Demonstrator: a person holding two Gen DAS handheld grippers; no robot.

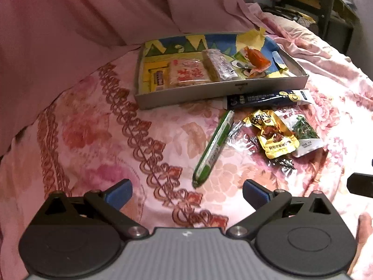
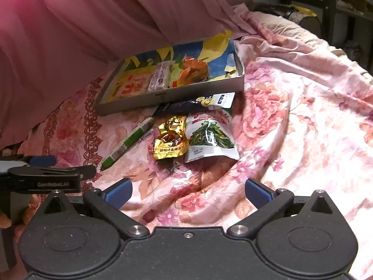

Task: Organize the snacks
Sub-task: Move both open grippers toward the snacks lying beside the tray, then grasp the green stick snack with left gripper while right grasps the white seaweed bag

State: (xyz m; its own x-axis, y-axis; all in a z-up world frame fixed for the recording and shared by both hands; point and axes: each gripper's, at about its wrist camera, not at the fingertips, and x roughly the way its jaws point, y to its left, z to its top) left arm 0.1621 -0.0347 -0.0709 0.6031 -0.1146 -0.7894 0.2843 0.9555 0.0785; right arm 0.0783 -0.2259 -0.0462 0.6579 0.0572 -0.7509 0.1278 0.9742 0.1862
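Note:
A shallow grey box (image 1: 223,91) (image 2: 172,95) with a colourful lining rests on the flowered bedspread and holds several snack packets. In front of it lie a dark blue stick pack (image 1: 268,99) (image 2: 198,103), a green sausage stick (image 1: 214,145) (image 2: 127,143), a gold pouch (image 1: 274,137) (image 2: 170,141), a white pouch of greens (image 1: 303,133) (image 2: 211,137) and a clear wrapper (image 1: 242,137). My left gripper (image 1: 187,193) is open just short of the green stick's near end. My right gripper (image 2: 188,193) is open, nearer than the pouches, and empty.
Pink curtain fabric (image 1: 93,23) hangs behind and left of the box. Dark wooden furniture (image 2: 331,4) stands at the far right. The left gripper's body (image 2: 46,175) shows at the left edge of the right wrist view. A fingertip (image 1: 364,228) shows at the right edge.

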